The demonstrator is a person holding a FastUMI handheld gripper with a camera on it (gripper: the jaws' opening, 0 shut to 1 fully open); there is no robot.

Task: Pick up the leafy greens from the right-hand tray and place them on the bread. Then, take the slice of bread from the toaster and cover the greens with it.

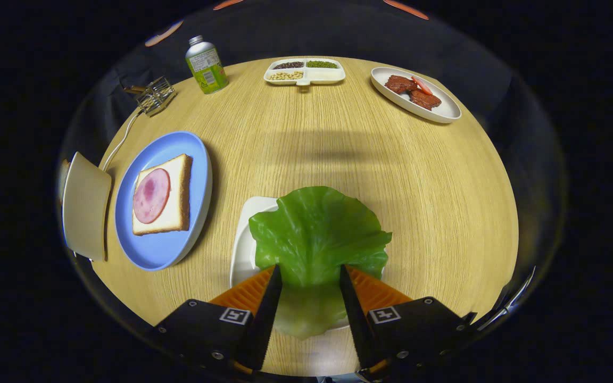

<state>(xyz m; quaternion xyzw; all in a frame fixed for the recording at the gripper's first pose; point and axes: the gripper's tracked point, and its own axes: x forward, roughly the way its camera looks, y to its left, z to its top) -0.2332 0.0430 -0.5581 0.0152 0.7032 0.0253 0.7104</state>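
Jaws spread, straddling near edge of greens (314, 234), not yet pinching. Greens lie on white tray (241, 244), right of bread (176, 194) on blue plate (152, 250). Leaf likely light, floppy, tear-prone; pinch near edge gently.

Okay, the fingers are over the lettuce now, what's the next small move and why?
Probably close the fingers: the gripper stands open with the lettuce leaf between the fingers on its white tray, not yet pinched. Then it can go to the bread.
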